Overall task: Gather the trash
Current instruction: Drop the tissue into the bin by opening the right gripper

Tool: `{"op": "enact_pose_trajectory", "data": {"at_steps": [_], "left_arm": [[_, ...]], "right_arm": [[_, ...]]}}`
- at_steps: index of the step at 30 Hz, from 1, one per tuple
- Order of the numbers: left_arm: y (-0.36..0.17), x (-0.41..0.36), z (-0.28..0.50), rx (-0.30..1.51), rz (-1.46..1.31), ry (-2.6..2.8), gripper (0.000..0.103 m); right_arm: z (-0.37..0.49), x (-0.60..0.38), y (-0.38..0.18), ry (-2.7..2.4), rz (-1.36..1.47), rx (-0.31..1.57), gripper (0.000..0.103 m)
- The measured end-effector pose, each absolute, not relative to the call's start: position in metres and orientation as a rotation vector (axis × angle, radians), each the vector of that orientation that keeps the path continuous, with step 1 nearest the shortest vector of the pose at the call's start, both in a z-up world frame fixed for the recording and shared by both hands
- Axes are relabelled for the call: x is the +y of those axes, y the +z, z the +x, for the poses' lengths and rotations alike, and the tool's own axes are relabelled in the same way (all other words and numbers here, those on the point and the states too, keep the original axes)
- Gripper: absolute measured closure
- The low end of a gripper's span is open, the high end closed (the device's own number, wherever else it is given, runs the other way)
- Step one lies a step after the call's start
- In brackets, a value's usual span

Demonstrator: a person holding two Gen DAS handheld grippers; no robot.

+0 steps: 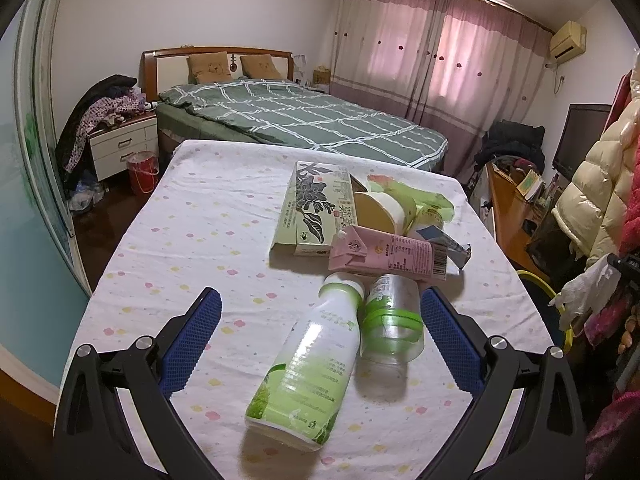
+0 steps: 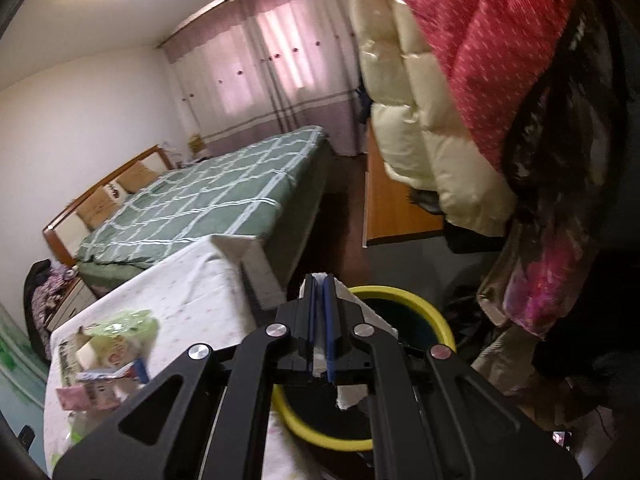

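White tissue (image 2: 352,312) pinched in closed right gripper (image 2: 320,320), held above yellow-rimmed bin (image 2: 440,320) beside bench (image 2: 192,280). Left gripper (image 1: 320,344) spread wide around green-labelled bottle (image 1: 308,364) and clear jar (image 1: 394,320) lying on bench.

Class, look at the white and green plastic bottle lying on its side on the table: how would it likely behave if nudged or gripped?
The white and green plastic bottle is round and lies on its side, so a nudge would probably roll it. Its glossy label looks smooth, so it may slip between pads. It is probably light, if empty, though the contents cannot be seen.
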State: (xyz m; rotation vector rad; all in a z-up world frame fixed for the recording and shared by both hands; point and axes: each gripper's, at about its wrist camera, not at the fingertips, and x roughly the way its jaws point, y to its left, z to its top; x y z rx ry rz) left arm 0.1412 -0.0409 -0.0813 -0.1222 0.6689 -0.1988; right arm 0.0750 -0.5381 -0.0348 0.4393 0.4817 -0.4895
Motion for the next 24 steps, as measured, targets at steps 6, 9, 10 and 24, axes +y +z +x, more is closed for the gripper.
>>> {"op": "enact_pose_trajectory", "data": {"at_steps": [6,9,10,24], "left_arm": [[-0.085,-0.049,0.144,0.681,-0.108,-0.204,0.005],[-0.086,-0.051,0.145,0.685,-0.105,-0.208,0.005],[-0.086,-0.051,0.146,0.685,-0.105,-0.208,0.005],[-0.088,-0.054,0.147,0.690,-0.107,-0.215,0.005]], "right_arm": [[0.085,-0.557,-0.061,-0.533,0.468,0.541,0.097],[0.090,-0.562,-0.072,-0.543,0.475,0.567,0.097],[0.091,-0.563,-0.076,-0.546,0.474,0.576,0.097],[0.099,-0.552,-0.085,-0.528,0.471,0.613,0.092]]}}
